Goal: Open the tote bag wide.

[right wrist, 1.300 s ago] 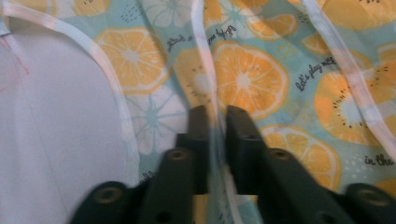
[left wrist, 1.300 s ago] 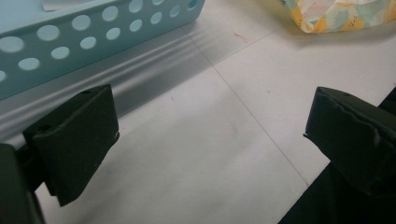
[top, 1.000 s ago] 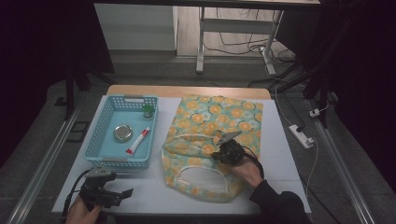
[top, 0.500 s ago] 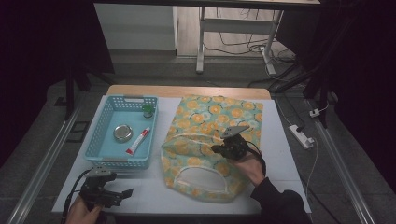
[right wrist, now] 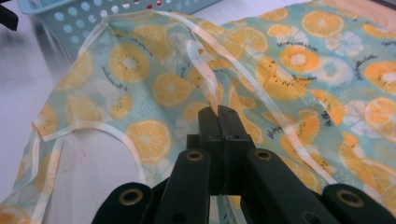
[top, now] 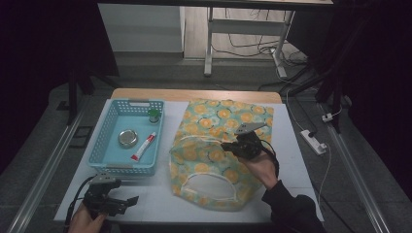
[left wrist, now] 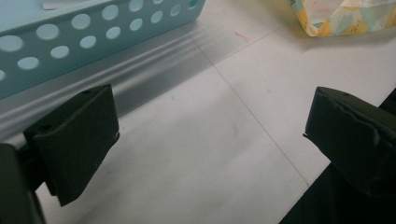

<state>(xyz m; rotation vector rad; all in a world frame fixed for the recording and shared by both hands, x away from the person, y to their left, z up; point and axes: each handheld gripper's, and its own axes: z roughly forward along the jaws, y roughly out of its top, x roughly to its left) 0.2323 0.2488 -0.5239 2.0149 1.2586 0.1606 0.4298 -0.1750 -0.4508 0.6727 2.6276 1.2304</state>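
A: What has moved since the earlier frame?

B: The right gripper (top: 232,147) has risen and shifted slightly toward the far side, lifting a fold of the bag (top: 221,141) with it. The left gripper (top: 127,201) has kept its place at the near left corner.

A: Largest item first, then.

B: The table (top: 150,194), white-topped, with a wooden strip along its far edge. On it, right of centre, lies the bag, teal cloth printed with orange slices, its white-trimmed handle loop (top: 210,187) toward the near edge.

A: And to the left?

B: A blue basket (top: 111,145), perforated, just beside the bag and not touching it. Inside: a round tin (top: 127,138) near the middle, a tube (top: 144,146) with a red cap right of it, a small green jar (top: 154,115) in the far right corner.

A: State of the jaws?

B: In the right gripper view the right gripper (right wrist: 218,112) has its jaws pressed together, pinching a pleat of the bag (right wrist: 289,60) beside a white trim strip; the cloth rises to the pinch in a ridge. In the left gripper view the left gripper (left wrist: 210,135) has its jaws spread wide over bare table (left wrist: 224,154), nothing between them, the basket (left wrist: 84,32) just beyond.

A: Where is the bag held?

B: On its upper layer, near the middle, above the table.
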